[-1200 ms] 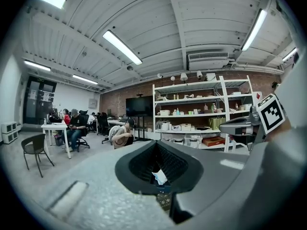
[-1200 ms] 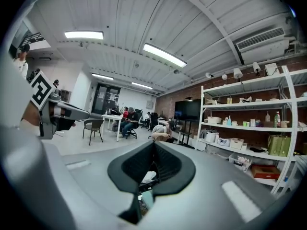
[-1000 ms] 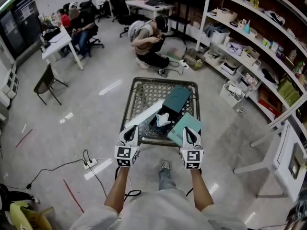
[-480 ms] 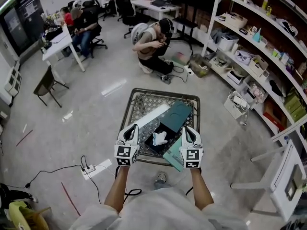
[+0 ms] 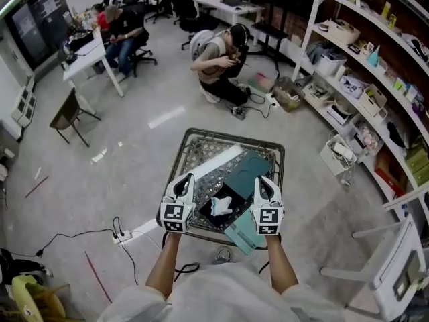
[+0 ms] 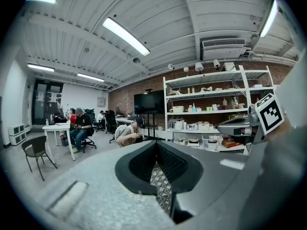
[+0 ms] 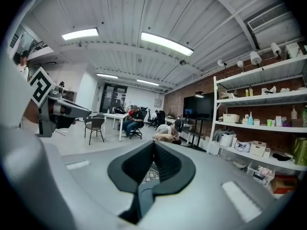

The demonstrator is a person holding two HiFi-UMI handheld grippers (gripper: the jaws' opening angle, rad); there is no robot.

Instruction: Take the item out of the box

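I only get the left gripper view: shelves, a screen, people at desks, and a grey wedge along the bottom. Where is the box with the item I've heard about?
Observer: The head view shows it. An open black box lies on a metal mesh table, between the left tool and the right tool as seen from above.
Operator: Is anything inside it?
Observer: Yes, a crumpled white item sits in the box.
Operator: Is the other tool carrying something?
Observer: No. The right gripper view shows the right tool's jaws closed together with nothing between them.
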